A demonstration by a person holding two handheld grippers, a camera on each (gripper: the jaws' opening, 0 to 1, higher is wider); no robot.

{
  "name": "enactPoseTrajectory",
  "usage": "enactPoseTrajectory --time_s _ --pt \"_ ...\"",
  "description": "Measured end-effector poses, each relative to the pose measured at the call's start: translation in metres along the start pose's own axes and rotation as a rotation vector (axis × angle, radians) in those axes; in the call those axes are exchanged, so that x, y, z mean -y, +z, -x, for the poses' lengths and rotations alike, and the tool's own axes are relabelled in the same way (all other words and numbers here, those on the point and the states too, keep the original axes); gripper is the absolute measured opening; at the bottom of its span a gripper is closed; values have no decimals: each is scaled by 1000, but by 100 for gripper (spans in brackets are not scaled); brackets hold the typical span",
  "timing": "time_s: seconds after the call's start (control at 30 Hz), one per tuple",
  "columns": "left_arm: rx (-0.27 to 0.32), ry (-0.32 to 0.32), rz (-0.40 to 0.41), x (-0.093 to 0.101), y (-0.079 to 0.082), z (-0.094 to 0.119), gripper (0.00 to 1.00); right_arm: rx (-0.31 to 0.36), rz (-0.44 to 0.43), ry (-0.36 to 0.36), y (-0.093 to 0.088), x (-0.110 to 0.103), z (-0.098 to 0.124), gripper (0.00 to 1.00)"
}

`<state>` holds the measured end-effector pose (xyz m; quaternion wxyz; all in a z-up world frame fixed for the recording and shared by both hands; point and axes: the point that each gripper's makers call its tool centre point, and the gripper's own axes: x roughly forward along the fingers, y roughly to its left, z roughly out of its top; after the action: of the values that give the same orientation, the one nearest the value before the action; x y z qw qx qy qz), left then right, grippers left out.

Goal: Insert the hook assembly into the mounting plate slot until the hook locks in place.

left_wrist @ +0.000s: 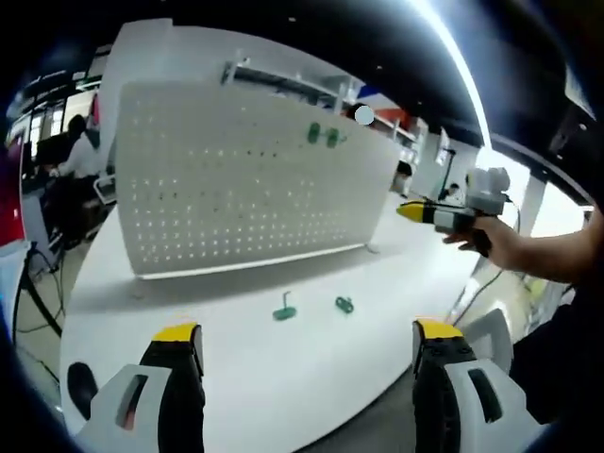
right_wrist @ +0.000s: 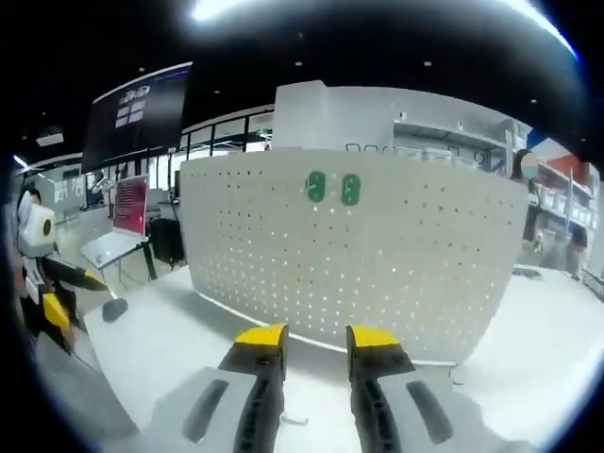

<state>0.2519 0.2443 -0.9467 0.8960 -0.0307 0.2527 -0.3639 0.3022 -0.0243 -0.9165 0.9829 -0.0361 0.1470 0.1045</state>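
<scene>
A white perforated metal pegboard panel (left_wrist: 241, 179) stood upright on a white tabletop (left_wrist: 283, 368), its face covered in even rows of small holes. Two small green plastic hook mounts (left_wrist: 323, 136) sat side by side near the upper part of the panel; in the right gripper view the same pair (right_wrist: 332, 188) appeared as two short rounded green tabs, close together but not touching. On the tabletop in front of the panel lay two loose green plastic hook pieces: one with a thin upright stem on a flat base (left_wrist: 285, 309), the other a shorter curled piece (left_wrist: 344, 304) just to its side. They lay apart from each other and clear of the panel's lower edge.

The left gripper (left_wrist: 307, 344), with yellow-tipped black jaws, was spread wide and held nothing; both loose hooks lay beyond and between its tips, untouched. The right gripper (right_wrist: 316, 340) had its yellow-tipped jaws drawn to a narrow gap with nothing between them, pointing at the lower part of the panel. In the left gripper view the right gripper (left_wrist: 429, 213) hung in a person's hand (left_wrist: 495, 241) past the panel's end, above the tabletop. A dark rounded object (right_wrist: 115, 309) rested on the tabletop beside the panel.
</scene>
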Motion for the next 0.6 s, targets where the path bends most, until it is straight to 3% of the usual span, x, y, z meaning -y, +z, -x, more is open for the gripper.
enactPoseTrajectory --time_s 0.23,0.6 --pt "-45 2 13 0 -16 1 93 -79 -12 3 -40 -12 19 23" --pt "-109 7 37 -1 -34 -2 92 -150 -55 14 -77 -21 38 23"
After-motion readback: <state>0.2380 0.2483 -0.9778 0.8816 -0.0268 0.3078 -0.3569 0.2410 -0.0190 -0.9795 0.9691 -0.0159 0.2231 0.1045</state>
